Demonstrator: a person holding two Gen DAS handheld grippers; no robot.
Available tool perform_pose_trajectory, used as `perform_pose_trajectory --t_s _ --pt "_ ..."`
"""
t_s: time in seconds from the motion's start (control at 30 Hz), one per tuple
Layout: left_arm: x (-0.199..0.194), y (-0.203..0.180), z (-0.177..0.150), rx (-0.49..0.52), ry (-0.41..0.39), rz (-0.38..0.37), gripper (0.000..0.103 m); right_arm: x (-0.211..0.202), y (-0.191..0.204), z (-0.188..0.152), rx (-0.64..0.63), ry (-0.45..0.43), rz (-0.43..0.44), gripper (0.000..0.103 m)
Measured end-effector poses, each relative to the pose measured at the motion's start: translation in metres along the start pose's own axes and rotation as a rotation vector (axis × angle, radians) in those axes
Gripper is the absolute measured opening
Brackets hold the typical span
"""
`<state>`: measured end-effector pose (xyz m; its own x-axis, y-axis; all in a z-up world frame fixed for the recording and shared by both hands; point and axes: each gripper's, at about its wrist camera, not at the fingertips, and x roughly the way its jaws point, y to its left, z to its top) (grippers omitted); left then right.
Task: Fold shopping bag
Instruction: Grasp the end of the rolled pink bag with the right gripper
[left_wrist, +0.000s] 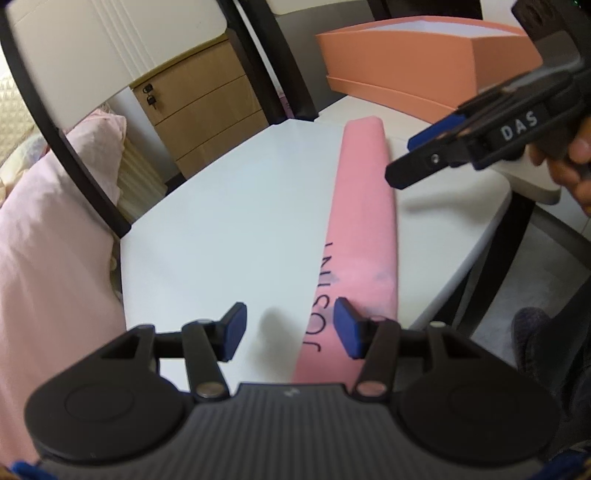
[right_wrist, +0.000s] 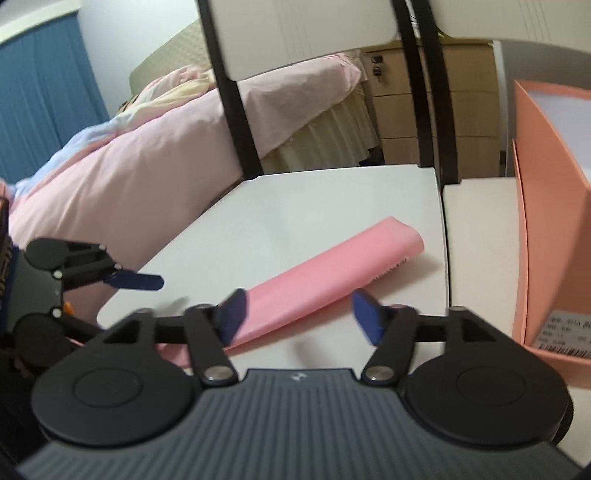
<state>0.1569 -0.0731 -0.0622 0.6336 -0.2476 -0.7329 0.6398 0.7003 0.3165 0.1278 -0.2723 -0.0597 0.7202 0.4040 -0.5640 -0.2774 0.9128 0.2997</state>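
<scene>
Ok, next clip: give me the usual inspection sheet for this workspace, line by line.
Surface: white table, with a second white top butted against it.
Job's things: pink shopping bag, folded into a long narrow strip, lying flat, dark lettering on it.
Clutter: orange box at the far side, beyond the bag.
Grippers: left gripper open over the bag's near end; right gripper open above the bag, holding nothing.
Cables: nothing seen.
Surroundings: chair behind the table, bed with pink bedding, wooden drawer unit with keys in its lock.
</scene>
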Motion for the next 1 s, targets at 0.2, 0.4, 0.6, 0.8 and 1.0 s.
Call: perform_pose_trajectory --t_s 0.2,0.4,0.6,0.8,1.0 --pt "-0.001 0.001 0.0 0.004 0.001 -0.004 0.055 0.016 -0.015 -0.004 0.055 0.014 -0.06 0.072" --pt "-0.003 -0.002 -0.002 0.047 -0.012 -0.001 0.055 0.031 -0.023 -0.001 0.086 -0.006 -0.083 0.072" --pt "-0.005 -0.017 -0.003 0.176 -0.037 0.043 0.053 0.041 -0.025 -0.001 0.116 -0.039 -0.011 0.073" --pt "-0.003 -0.01 -0.004 0.136 -0.032 0.006 0.052 0.051 -0.027 0.001 0.208 -0.033 0.166 0.075" --pt "-0.002 -0.014 -0.004 0.17 -0.041 0.013 0.051 0.064 -0.013 0.008 0.22 -0.002 0.303 0.074"
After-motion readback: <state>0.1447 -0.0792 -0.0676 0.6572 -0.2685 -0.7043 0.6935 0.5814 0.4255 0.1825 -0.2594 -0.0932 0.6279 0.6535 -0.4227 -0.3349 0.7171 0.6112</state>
